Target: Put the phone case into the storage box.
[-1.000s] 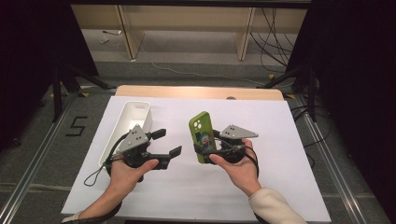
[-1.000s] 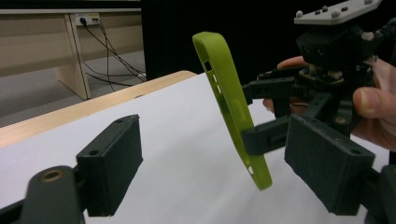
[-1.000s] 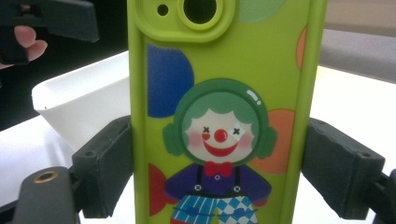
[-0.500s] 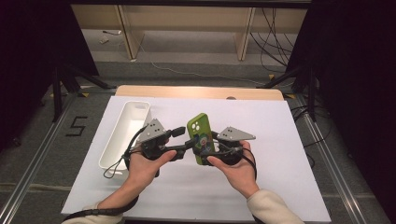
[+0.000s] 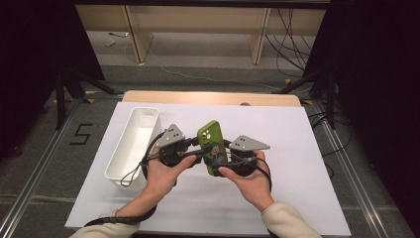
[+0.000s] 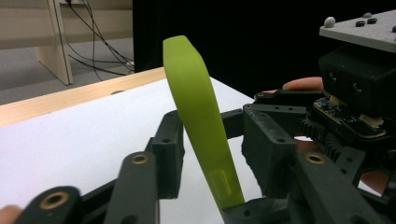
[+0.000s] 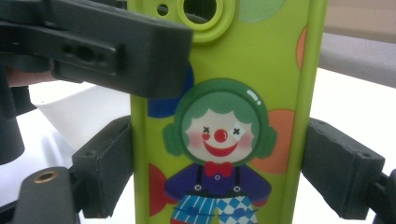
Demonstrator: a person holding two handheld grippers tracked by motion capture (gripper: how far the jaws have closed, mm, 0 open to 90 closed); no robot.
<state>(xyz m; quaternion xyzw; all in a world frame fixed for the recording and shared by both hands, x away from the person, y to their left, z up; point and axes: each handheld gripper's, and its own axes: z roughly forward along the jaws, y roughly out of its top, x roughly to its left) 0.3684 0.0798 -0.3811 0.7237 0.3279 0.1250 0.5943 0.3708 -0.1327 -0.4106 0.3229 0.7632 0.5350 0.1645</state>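
Phone case (image 5: 213, 147), one, green, upright above counter (image 5: 297, 148), right of one white bin (image 5: 131, 146). Right tongs (image 5: 224, 159) clamp its edges; left tongs (image 5: 202, 152) closing around it, contact unclear.

My lime-green phone case (image 5: 213, 148) stands upright on its long edge above the white tabletop (image 5: 297, 148), a clown printed on its back (image 7: 219, 154), camera cutout at the top, empty.
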